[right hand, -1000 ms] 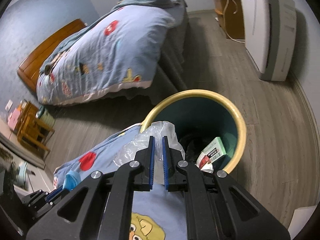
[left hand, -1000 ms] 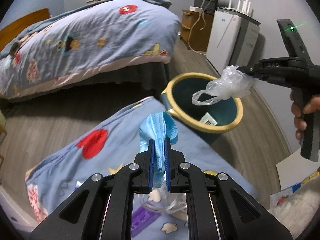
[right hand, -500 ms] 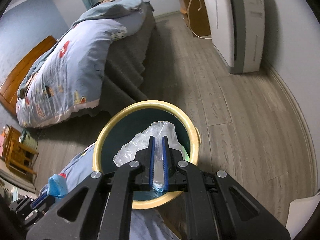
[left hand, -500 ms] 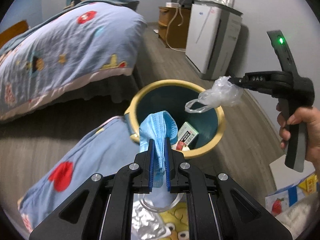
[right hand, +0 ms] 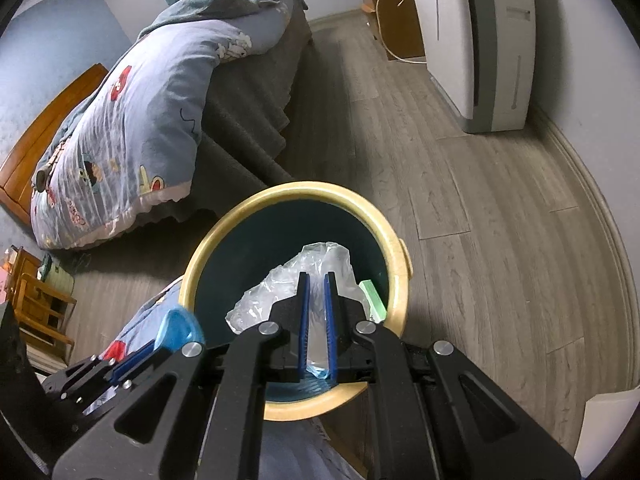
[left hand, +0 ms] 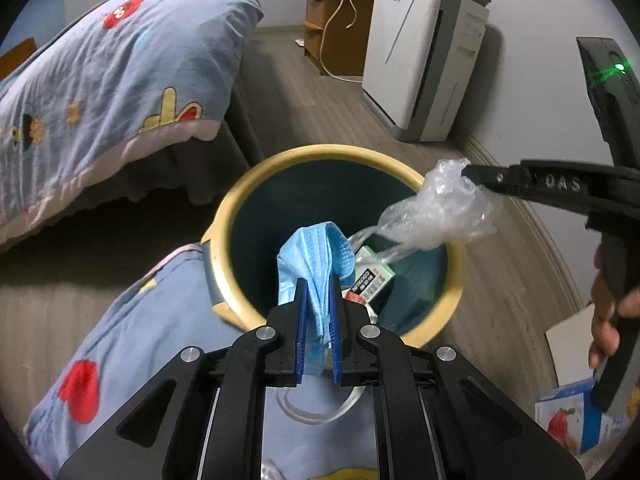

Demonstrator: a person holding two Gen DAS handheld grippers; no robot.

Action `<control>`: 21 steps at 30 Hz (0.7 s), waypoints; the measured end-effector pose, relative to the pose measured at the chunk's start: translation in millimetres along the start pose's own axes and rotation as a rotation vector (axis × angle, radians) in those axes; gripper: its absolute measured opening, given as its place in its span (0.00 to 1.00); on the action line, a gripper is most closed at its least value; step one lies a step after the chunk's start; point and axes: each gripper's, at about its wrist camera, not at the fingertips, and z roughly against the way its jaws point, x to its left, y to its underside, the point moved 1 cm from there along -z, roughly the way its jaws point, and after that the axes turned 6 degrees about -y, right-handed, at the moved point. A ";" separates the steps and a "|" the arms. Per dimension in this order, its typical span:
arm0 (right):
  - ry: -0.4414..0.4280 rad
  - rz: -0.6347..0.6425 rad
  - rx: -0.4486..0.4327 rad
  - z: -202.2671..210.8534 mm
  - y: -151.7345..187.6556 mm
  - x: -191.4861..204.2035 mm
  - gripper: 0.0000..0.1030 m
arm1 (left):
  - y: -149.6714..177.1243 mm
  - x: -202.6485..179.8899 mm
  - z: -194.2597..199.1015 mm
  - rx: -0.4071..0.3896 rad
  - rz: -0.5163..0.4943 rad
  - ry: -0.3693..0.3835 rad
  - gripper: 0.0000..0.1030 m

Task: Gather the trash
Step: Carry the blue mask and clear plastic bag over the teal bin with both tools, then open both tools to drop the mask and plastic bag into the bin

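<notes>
Wooden flooring surrounds the bin (left hand: 452,296) below our fingers. Our left gripper (left hand: 319,280) pinches the blue mask (left hand: 316,256), and our right gripper (right hand: 315,280) pinches the plastic bag (right hand: 288,288), both over the opening. We should release only once each piece hangs inside the rim.

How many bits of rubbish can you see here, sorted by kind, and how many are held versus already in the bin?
Blue pleated face mask, held by left gripper: 1
Clear crumpled plastic bag, held by right gripper: 1
Small green-and-white printed carton, inside the yellow-rimmed round bin: 1
Total: 3 (2 held, 1 binned)
</notes>
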 end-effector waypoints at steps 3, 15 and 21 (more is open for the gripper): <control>0.008 0.012 0.011 -3.8 2.2 0.8 0.07 | -2.6 1.1 -7.1 -0.003 0.011 -0.008 0.11; -0.045 -0.035 -0.076 4.6 -3.7 0.3 0.07 | -21.7 18.3 9.6 -0.138 0.062 -0.012 0.17; -0.055 -0.049 -0.074 3.4 -3.4 -0.2 0.33 | -23.4 20.1 11.5 -0.151 0.067 -0.021 0.47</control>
